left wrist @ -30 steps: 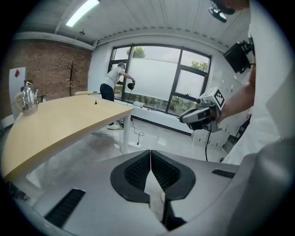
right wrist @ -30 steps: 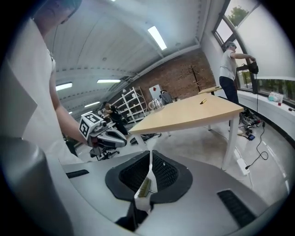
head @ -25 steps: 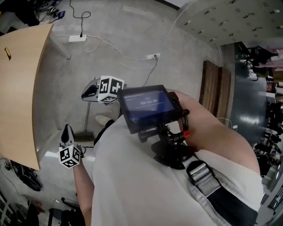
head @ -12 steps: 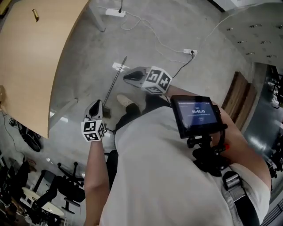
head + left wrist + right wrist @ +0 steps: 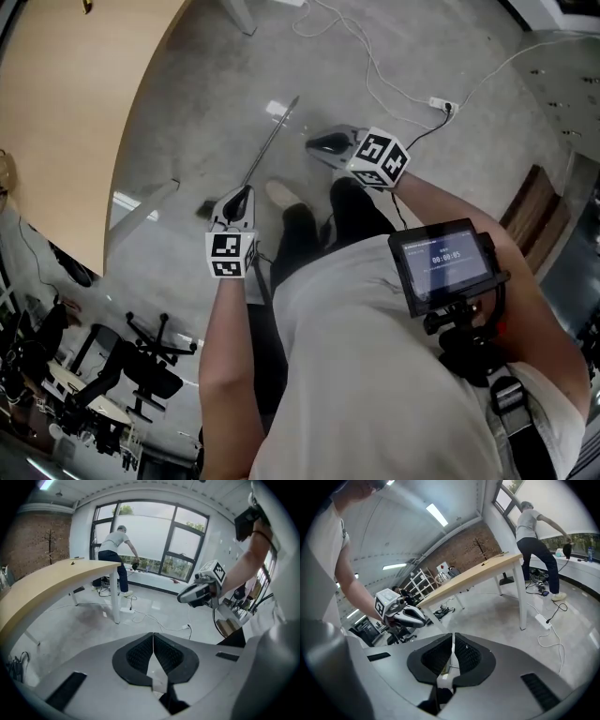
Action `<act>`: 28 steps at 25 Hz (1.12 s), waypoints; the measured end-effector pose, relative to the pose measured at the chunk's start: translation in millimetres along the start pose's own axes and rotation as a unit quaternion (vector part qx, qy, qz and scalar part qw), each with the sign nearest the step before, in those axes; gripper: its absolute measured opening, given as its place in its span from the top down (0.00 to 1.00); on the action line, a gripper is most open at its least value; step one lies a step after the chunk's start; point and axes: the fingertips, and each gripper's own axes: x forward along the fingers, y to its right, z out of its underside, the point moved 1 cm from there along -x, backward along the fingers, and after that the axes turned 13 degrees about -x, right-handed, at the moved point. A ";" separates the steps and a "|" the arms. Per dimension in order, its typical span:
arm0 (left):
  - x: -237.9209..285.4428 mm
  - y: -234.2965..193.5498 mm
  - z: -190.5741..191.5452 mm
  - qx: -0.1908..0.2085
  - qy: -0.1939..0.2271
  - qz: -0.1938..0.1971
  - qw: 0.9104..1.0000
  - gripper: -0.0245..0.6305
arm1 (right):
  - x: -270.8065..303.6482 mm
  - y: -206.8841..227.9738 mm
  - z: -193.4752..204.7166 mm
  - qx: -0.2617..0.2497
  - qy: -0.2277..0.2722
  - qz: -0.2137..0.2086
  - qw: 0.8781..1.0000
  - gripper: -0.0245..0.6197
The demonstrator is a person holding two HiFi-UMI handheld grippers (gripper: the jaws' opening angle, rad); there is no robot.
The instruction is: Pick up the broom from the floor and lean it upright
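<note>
The broom lies flat on the grey floor in the head view. Its thin metal handle [image 5: 272, 139] runs from upper right down to a dark head [image 5: 204, 209] that my left gripper partly hides. My left gripper [image 5: 242, 191] hangs over the lower end of the handle, shut and holding nothing. My right gripper [image 5: 311, 143] hovers right of the handle, apart from it, also shut and holding nothing. In the left gripper view the pads meet [image 5: 153, 635], with the right gripper [image 5: 182, 598] ahead. The right gripper view shows its own closed pads [image 5: 453, 637] and the left gripper [image 5: 423, 618]. Neither gripper view shows the broom.
A curved wooden table [image 5: 75, 112] spans the left, one white leg [image 5: 145, 211] close to the broom head. White cables and power strips [image 5: 441, 103] trail across the floor beyond. Office chairs [image 5: 150, 361] stand at lower left. A person [image 5: 115, 545] bends at the window.
Both grippers have dropped toward the floor and the head camera has tipped further down. The broom, earlier under the left gripper, now lies between the two grippers. Both jaws stayed shut.
</note>
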 end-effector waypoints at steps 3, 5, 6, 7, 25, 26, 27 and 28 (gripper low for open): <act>23.1 -9.8 6.3 -0.002 0.009 0.000 1.000 0.95 | 10.7 22.1 26.1 -0.009 -0.010 0.016 1.000 0.92; 39.1 -10.8 13.4 -0.002 0.006 0.002 1.000 0.95 | 10.9 33.1 44.5 -0.016 -0.020 0.028 0.999 0.92; 46.4 -10.1 17.4 0.000 0.002 0.002 1.000 0.95 | 9.3 36.4 52.9 -0.017 -0.022 0.034 0.999 0.92; 52.9 -9.1 21.4 0.003 -0.001 0.002 1.000 0.95 | 7.0 38.4 60.7 -0.016 -0.022 0.038 0.999 0.92; 224.0 -82.8 148.6 0.048 -0.081 0.006 0.995 0.95 | 52.7 119.5 214.2 -0.010 -0.028 0.058 0.998 0.92; 232.9 -92.2 160.4 0.049 -0.085 0.004 0.995 0.95 | 61.7 125.8 224.1 -0.013 -0.029 0.057 0.998 0.92; 242.0 -100.9 171.1 0.050 -0.087 0.004 0.995 0.95 | 70.4 132.5 233.2 -0.018 -0.030 0.057 0.998 0.92; 249.7 -106.9 179.5 0.050 -0.088 0.005 0.995 0.95 | 76.8 138.4 240.1 -0.023 -0.031 0.057 0.998 0.92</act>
